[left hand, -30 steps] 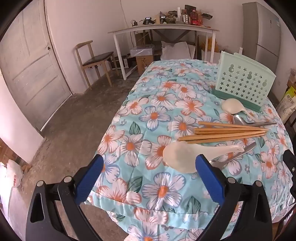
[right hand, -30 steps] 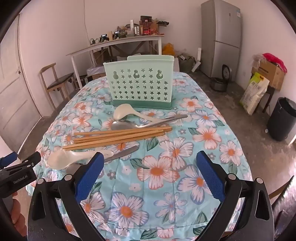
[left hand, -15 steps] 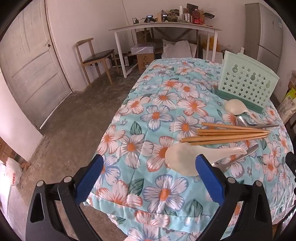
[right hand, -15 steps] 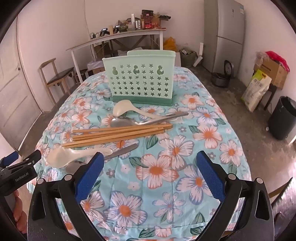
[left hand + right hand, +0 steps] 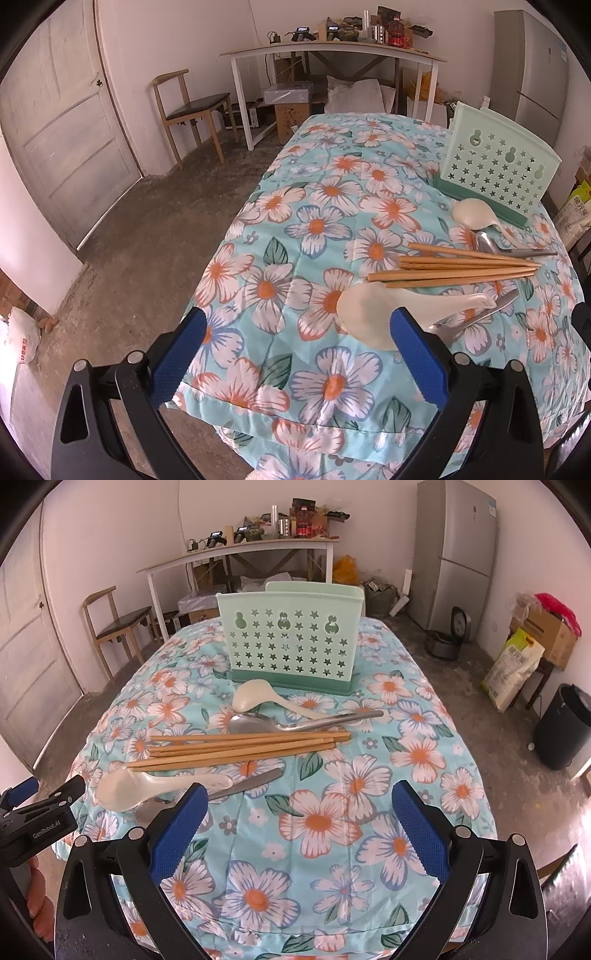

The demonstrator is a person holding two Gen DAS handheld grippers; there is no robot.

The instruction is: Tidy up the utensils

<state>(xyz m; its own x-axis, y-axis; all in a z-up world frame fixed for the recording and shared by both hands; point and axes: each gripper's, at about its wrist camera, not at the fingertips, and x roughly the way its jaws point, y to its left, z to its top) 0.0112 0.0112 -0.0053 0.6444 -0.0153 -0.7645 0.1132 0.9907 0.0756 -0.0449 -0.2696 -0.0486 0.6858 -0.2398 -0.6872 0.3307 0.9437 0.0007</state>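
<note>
The table [image 5: 424, 738], under a floral quilted cloth, carries everything, and its softness is the first hazard: a gripper pressing down to scoop a flat utensil could snag or drag the padding and shift the whole pile. At the far side the pale green utensil holder [image 5: 291, 646] stands upright and looks light, so an utensil pushed in at an angle could tip it or slide it. Near of it lie the utensils in a loose heap: a bundle of wooden chopsticks [image 5: 243, 747] lying left to right, a white ladle [image 5: 258, 698] just before the holder, a steel spoon [image 5: 295, 722] touching the chopsticks, then a near white spoon [image 5: 147, 786] resting over a metal utensil [image 5: 243, 784] whose kind I cannot tell. Because they overlap, lifting one may roll the chopsticks or flick a neighbour off the near-left edge. The left gripper [image 5: 295, 354] hovers at that edge, jaws spread wide and empty, its right finger in front of the near white spoon's bowl. The right gripper [image 5: 299, 830] hangs over bare cloth, jaws likewise spread, holding nothing.
</note>
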